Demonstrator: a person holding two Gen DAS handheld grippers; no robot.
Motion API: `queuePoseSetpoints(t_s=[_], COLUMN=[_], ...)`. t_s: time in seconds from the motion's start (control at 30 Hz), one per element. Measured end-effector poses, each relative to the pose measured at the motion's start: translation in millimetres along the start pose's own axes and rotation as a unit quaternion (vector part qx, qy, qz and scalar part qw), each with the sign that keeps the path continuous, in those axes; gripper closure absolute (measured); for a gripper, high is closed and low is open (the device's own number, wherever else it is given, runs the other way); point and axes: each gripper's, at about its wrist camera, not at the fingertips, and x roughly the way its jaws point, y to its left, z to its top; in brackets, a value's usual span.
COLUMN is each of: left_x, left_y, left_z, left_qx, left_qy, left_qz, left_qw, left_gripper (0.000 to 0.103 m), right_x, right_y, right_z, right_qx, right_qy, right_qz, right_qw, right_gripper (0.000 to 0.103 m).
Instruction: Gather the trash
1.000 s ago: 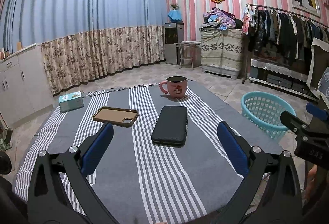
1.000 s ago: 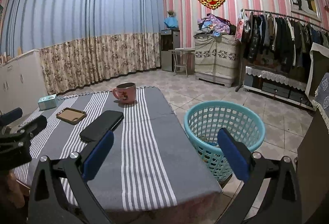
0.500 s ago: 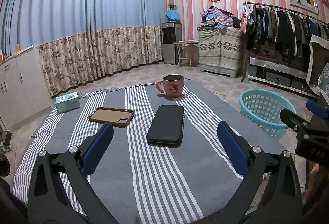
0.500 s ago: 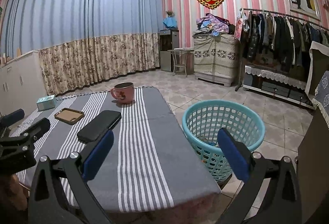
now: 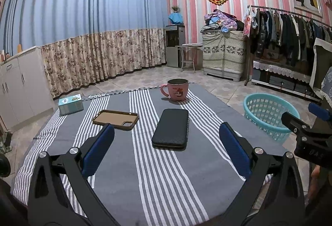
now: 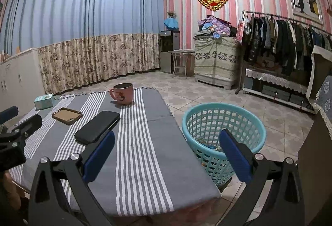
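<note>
Both tools are spread wide and hold nothing. The left tool [image 5: 166, 149] hovers over the striped tabletop [image 5: 128, 180], facing a black phone [image 5: 171, 129], a tan phone case [image 5: 115, 119], a pink mug [image 5: 176, 92] and a small teal box [image 5: 71, 104]. The right tool [image 6: 167, 150] hangs above the tabletop's right edge. Beside it on the tiled floor stands a turquoise laundry basket [image 6: 224, 120] with some scraps of trash [image 6: 209, 146] at the bottom.
</note>
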Motion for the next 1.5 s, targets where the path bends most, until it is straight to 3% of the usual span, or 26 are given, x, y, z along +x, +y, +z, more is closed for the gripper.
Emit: queuePoseSetpoints(t_s=[1.5], left_x=[-7.7], left_y=[4.8], left_z=[-0.7], left_qx=[0.002], left_qy=[-0.012], left_qz=[0.003], left_qw=[0.9999], left_gripper=[0.005], right_x=[2.8], right_y=[-3.0], right_z=[2.2], right_qx=[-0.006], right_qy=[-0.001], right_qz=[0.001], right_qw=[1.0], right_gripper=[0.004])
